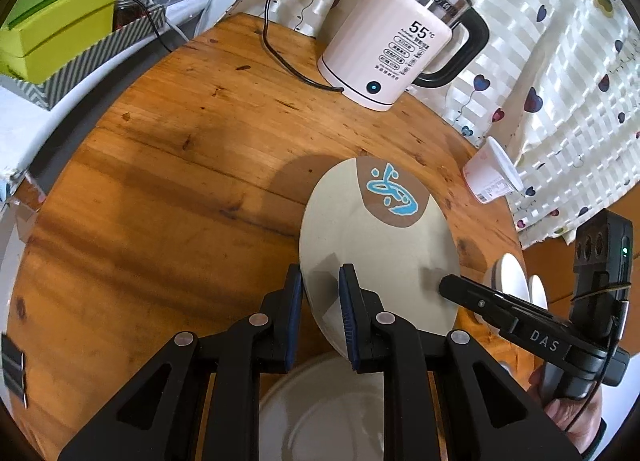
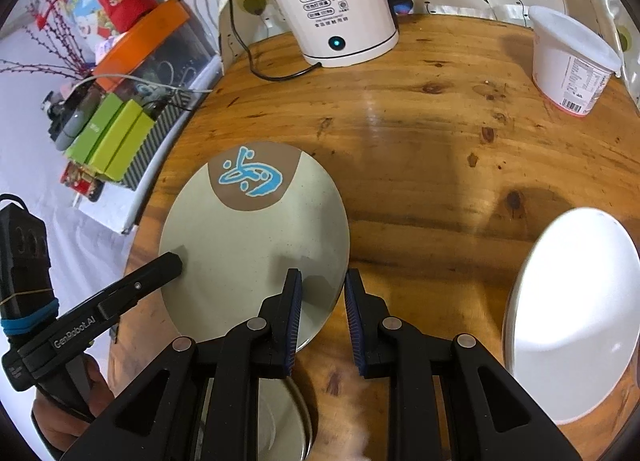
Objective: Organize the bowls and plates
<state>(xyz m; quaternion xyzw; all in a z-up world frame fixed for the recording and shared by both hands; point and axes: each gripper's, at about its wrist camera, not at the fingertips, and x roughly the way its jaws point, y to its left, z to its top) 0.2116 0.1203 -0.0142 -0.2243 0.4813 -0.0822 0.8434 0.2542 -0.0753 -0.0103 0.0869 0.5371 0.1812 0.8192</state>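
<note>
A beige plate (image 1: 380, 253) with a brown patch and a blue drawing hangs tilted above the round wooden table (image 1: 160, 189), held from both sides. My left gripper (image 1: 320, 309) is shut on its near left rim. My right gripper (image 2: 322, 313) is shut on the right rim of the same plate (image 2: 248, 245). Each gripper also shows in the other's view, the right gripper (image 1: 452, 285) and the left gripper (image 2: 172, 263), both with their tips on the plate. A second pale plate (image 1: 320, 401) lies below, mostly hidden by the fingers. A white bowl (image 2: 572, 313) stands to the right.
A white electric kettle (image 2: 332, 1) with a black cord stands at the table's far edge. A white lidded yogurt cup (image 2: 572, 61) sits at the far right. Green boxes (image 2: 116, 137) lie on a shelf left of the table. A patterned curtain (image 1: 560, 61) hangs behind.
</note>
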